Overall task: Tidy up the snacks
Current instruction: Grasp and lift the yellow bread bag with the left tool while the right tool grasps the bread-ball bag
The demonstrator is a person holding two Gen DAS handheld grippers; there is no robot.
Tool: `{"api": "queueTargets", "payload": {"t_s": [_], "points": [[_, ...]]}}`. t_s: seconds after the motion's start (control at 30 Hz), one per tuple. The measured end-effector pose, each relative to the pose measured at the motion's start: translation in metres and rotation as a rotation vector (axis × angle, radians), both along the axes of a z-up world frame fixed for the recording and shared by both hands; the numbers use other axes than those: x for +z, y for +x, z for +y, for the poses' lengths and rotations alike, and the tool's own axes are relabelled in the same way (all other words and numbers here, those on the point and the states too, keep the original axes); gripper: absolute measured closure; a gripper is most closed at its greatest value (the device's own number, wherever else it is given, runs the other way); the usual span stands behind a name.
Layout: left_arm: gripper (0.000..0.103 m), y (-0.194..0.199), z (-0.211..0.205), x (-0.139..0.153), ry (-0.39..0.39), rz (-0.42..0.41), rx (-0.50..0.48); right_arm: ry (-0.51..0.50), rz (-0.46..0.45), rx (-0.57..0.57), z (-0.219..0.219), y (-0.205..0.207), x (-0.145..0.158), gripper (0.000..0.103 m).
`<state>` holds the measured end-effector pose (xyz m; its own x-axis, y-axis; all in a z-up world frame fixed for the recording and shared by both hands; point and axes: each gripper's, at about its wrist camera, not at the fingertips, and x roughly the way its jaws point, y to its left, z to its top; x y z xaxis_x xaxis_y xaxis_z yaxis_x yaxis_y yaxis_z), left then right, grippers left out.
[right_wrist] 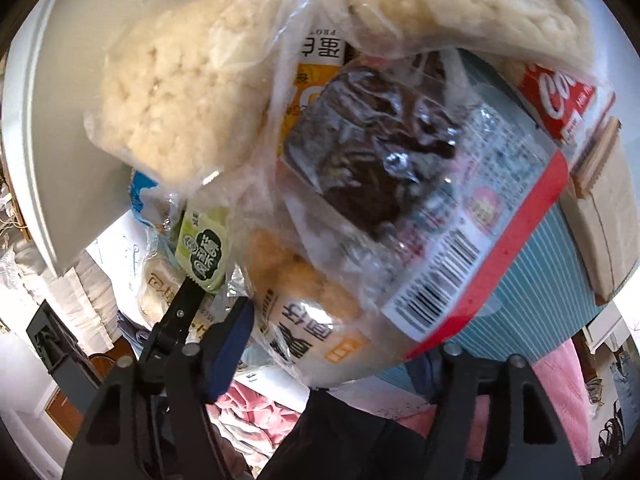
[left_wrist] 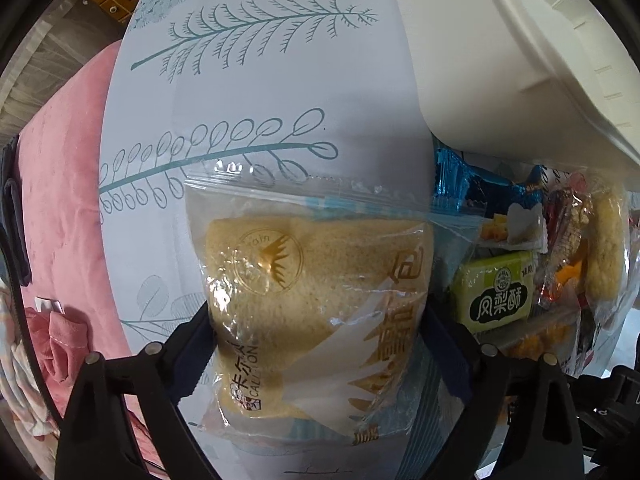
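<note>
In the left wrist view my left gripper (left_wrist: 316, 344) is shut on a clear zip bag holding a wrapped bread slice (left_wrist: 312, 280), held over the white leaf-print tablecloth (left_wrist: 256, 92). To its right lies a pile of snacks, with a green pineapple-cake pack (left_wrist: 496, 292) and blue wrappers (left_wrist: 460, 180). In the right wrist view my right gripper (right_wrist: 340, 344) is closed around a clear bag of mixed snacks (right_wrist: 380, 184), with a dark chocolate cake and a rice cracker (right_wrist: 176, 92) inside. The right finger is hidden behind the bag.
A white plastic bin (left_wrist: 532, 52) stands tilted at the upper right over the snack pile; it also shows in the right wrist view (right_wrist: 52, 120). A pink blanket (left_wrist: 60, 200) lies left of the table. A teal striped box (right_wrist: 540, 280) and a red pack (right_wrist: 568, 96) lie under the bag.
</note>
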<state>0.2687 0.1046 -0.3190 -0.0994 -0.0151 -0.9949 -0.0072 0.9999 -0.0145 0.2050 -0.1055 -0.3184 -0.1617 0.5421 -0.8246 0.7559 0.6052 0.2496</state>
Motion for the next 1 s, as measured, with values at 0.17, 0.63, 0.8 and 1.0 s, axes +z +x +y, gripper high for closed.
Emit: {"api": "queueTargets", "payload": {"t_s": [0.17, 0.63, 0.8, 1.0], "points": [[0.013, -0.013, 0.002, 0.002, 0.007, 0.013, -0.008, -0.020, -0.018, -0.011, 0.003, -0.010, 0.010, 0.042], [0.013, -0.080, 0.033, 0.035, -0.042, 0.009, -0.009, -0.035, -0.047, -0.048, 0.021, -0.058, 0.035, 0.044], [0.013, -0.096, 0.045, 0.067, -0.082, -0.060, -0.009, -0.055, -0.149, -0.036, 0.023, -0.071, 0.062, 0.044], [0.013, -0.109, 0.050, 0.116, -0.113, -0.156, -0.003, -0.088, -0.256, -0.023, 0.016, -0.092, 0.092, 0.044]]}}
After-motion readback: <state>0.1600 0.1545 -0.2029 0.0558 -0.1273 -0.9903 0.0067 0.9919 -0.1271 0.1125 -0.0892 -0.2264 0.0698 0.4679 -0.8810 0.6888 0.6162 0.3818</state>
